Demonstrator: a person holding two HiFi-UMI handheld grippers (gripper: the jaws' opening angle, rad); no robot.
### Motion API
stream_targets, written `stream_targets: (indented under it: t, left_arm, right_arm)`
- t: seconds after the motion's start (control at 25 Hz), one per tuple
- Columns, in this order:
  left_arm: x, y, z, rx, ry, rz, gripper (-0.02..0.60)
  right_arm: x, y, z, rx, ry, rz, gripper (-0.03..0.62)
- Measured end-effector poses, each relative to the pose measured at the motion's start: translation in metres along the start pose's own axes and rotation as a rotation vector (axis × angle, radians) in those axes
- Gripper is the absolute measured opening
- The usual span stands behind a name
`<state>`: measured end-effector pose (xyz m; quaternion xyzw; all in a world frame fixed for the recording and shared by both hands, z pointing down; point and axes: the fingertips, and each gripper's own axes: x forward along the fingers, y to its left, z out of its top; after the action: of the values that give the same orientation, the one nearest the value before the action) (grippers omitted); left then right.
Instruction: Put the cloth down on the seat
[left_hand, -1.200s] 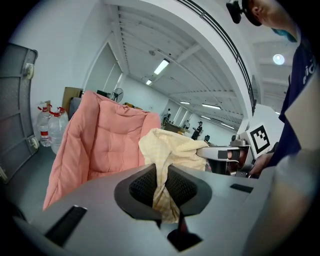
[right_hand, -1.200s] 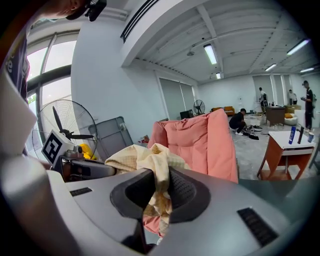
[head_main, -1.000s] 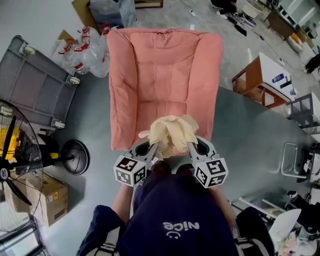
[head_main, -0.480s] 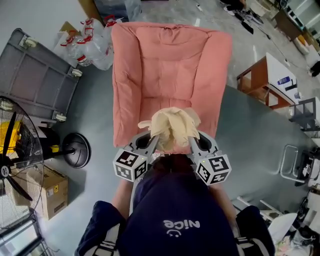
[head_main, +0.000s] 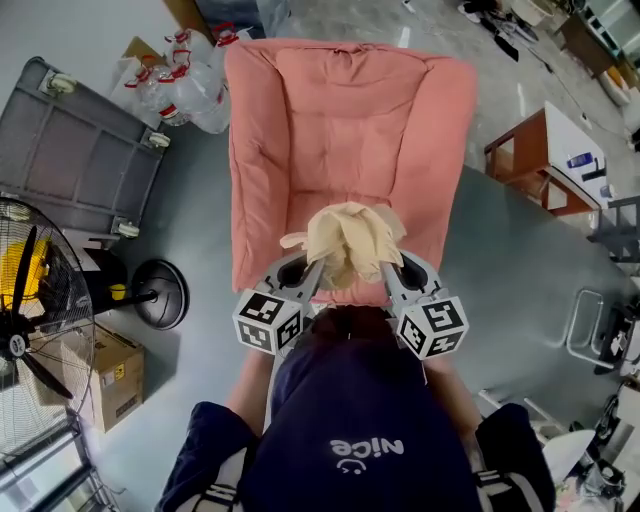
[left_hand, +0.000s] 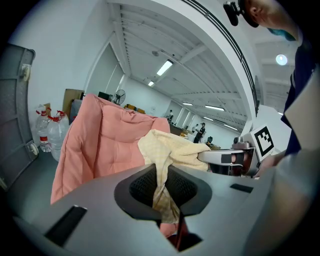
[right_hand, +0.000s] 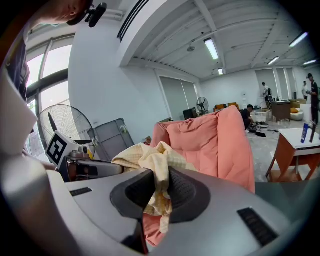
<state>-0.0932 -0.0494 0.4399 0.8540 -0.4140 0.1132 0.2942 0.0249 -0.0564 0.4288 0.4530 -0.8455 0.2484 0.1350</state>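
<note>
Left gripper (head_main: 316, 270) and right gripper (head_main: 386, 270) are each pinched nearly closed on the crumpled pale-yellow checked cloth (head_main: 350, 238), held bunched between them over the front of the pink padded armchair seat (head_main: 300, 215), which lies directly below, equally near both.

Bright, even overhead light fills the head view, and shadows on the floor (head_main: 520, 260) are faint and soft-edged. Both gripper views are fisheye pictures, with black corners and straight lines bowed towards the edges. The ceiling strip lights (left_hand: 165, 67) glare white, and the window (right_hand: 40, 80) at the left of the right gripper view is washed out. The cloth (left_hand: 167, 152) shows its weave sharply; the far room looks small and hazy.
</note>
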Motion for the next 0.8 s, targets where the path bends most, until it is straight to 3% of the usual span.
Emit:
stream_targets:
  t: [0.4,0.8]
  left_arm:
    - [0.049,0.044,-0.009,0.016,0.057,0.053,0.057]
    - [0.095,0.096,-0.072,-0.108,0.166,0.134,0.057]
  right_arm:
    - [0.055,-0.042,-0.018,0.073,0.061,0.009,0.08]
    - [0.109,-0.079,-0.077,0.152,0.162,0.004,0.08]
